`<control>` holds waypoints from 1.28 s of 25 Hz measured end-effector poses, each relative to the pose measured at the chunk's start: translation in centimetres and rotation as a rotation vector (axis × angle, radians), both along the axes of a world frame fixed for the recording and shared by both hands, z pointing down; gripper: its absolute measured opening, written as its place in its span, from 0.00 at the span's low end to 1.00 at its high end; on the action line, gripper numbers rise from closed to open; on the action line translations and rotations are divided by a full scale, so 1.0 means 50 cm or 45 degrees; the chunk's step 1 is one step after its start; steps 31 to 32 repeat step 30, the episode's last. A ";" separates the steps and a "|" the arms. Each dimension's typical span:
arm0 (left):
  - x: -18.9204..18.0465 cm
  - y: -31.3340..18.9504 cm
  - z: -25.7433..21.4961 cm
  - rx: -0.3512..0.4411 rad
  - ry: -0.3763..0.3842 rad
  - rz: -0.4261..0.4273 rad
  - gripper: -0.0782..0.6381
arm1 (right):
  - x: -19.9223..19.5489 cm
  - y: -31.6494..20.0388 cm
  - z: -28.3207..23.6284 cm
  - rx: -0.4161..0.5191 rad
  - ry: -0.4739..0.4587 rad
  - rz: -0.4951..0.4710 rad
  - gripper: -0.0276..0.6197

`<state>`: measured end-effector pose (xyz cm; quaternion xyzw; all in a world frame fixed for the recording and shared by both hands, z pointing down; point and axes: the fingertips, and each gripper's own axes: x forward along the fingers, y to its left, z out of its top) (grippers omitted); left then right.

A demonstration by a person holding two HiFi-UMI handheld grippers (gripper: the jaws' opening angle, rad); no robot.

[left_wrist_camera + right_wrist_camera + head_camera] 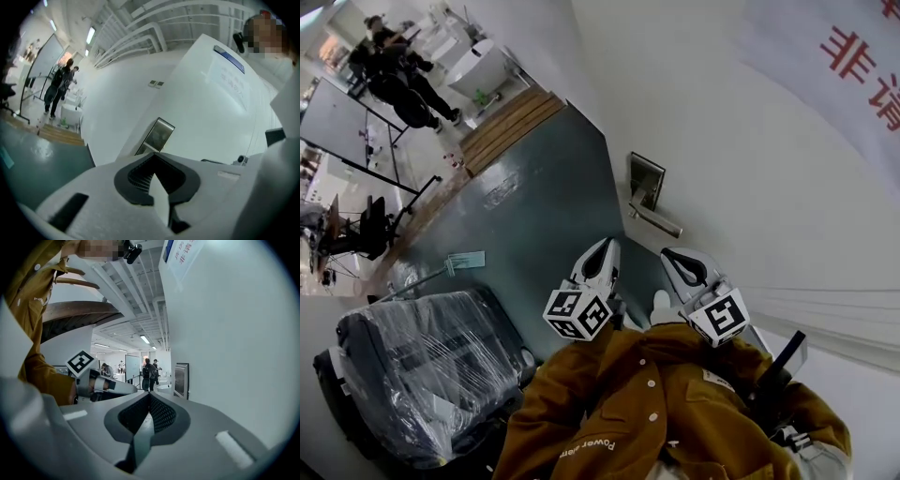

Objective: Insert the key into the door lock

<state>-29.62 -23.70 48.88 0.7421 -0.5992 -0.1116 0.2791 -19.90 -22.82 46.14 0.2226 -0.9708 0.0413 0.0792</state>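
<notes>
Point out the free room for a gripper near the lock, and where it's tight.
Free: the floor between the wrapped sofa and the door, and the gap between the handle and the gripper tips. Tight: low down, where the left gripper and right gripper sit side by side, both shut and empty.

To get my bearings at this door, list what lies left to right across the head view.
Plastic-wrapped seat → left tongs → lock plate → right tongs → red-lettered banner.
</notes>
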 end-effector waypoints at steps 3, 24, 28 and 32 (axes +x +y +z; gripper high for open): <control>0.013 0.026 -0.046 0.018 -0.172 -0.043 0.11 | -0.012 -0.009 -0.004 0.017 0.017 -0.018 0.05; 0.030 0.066 -0.047 -0.023 -0.246 -0.056 0.11 | -0.008 -0.023 0.001 -0.004 0.057 0.019 0.05; 0.032 0.064 -0.046 -0.022 -0.235 -0.048 0.11 | -0.009 -0.024 -0.001 0.000 0.055 0.023 0.05; 0.032 0.064 -0.046 -0.022 -0.231 -0.046 0.11 | -0.009 -0.023 -0.001 0.000 0.058 0.024 0.05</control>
